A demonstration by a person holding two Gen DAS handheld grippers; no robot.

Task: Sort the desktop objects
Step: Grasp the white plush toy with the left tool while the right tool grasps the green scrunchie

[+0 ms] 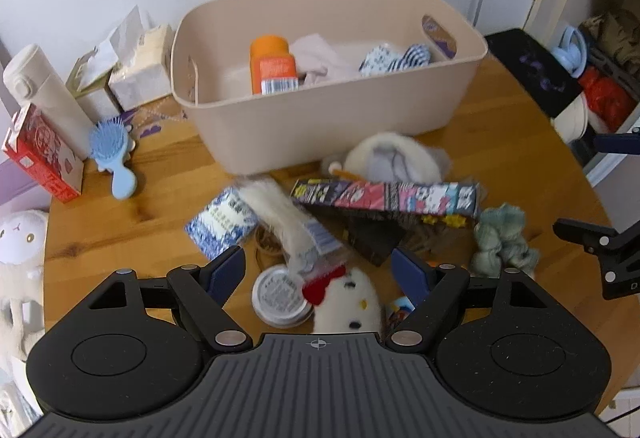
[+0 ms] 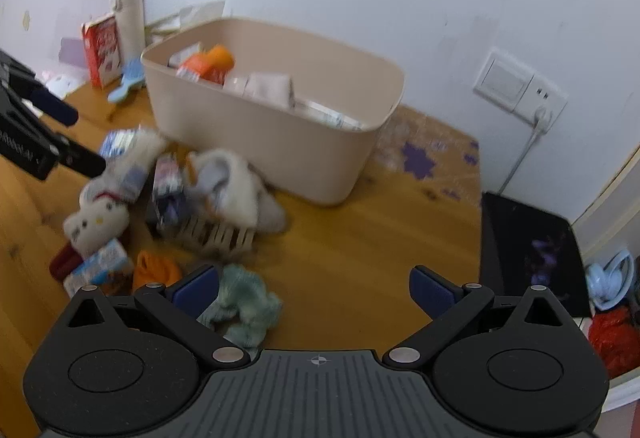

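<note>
The left gripper (image 1: 318, 270) hangs released, jaws spread wide and holding nothing, over a heap of clutter on the wooden worktop (image 1: 120, 222). Directly beneath it, between the jaws, lie a white cat plush with a red bow (image 1: 348, 302) and a round tin lid (image 1: 278, 296), with a clear packet overlapping both. That overlap is the risk: a closing grip here could likely snag the packet or the lid along with the plush, and drag loose pieces off the heap.

The right gripper (image 2: 316, 288) is likewise released and empty, above bare wood. A teal knitted scrunchie (image 2: 240, 308) lies just beside its left finger (image 2: 196, 290), more under that finger than between the jaws, so a close from this spot could pinch only its edge or miss.

Just ahead of the left gripper a long printed box (image 1: 384, 195) rests tilted on darker items, and a blue-patterned packet (image 1: 220, 224) sits ahead to its left. Beyond these a fluffy white item (image 1: 394, 157) lies against the beige storage bin (image 1: 320, 129), which stands farthest ahead and already holds an orange bottle (image 1: 272, 63) and folded cloth. Both views are motion-blurred, so finer detail is uncertain.
</note>
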